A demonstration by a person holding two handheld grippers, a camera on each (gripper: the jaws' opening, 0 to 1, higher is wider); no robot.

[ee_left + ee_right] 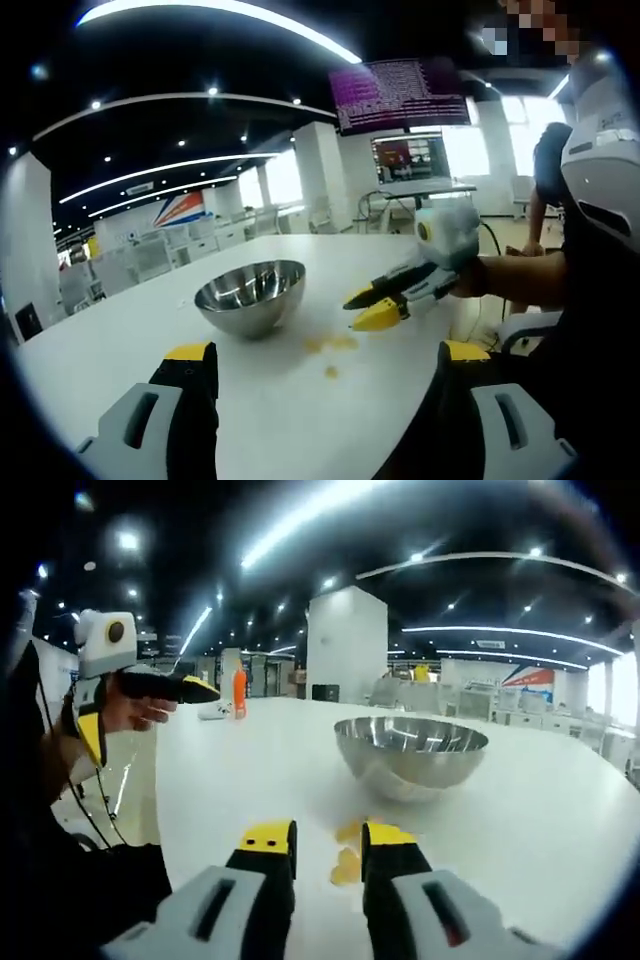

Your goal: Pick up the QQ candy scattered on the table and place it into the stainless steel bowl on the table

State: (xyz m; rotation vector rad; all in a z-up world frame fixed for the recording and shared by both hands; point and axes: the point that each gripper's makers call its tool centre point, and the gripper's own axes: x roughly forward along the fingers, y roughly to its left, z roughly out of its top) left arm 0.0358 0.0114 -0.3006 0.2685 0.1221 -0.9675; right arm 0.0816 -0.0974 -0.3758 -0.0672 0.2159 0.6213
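Note:
The stainless steel bowl (250,295) stands upright on the white table (300,420); it also appears in the right gripper view (410,748). Right of the bowl lie small yellow QQ candies (331,343), with one piece closer to me (330,372). My left gripper (328,352) hangs back from them with its jaws wide apart and nothing between them. My right gripper (328,838) hovers low over the candies (346,867), open, with the pieces on the table between its jaws. In the left gripper view, the right gripper (368,307) reaches in just above the candies.
A person's hand holds the left gripper (198,690) at the table's left side. An orange bottle (240,692) stands far back on the table (520,820). Monitors (410,160), chairs and desks fill the office behind.

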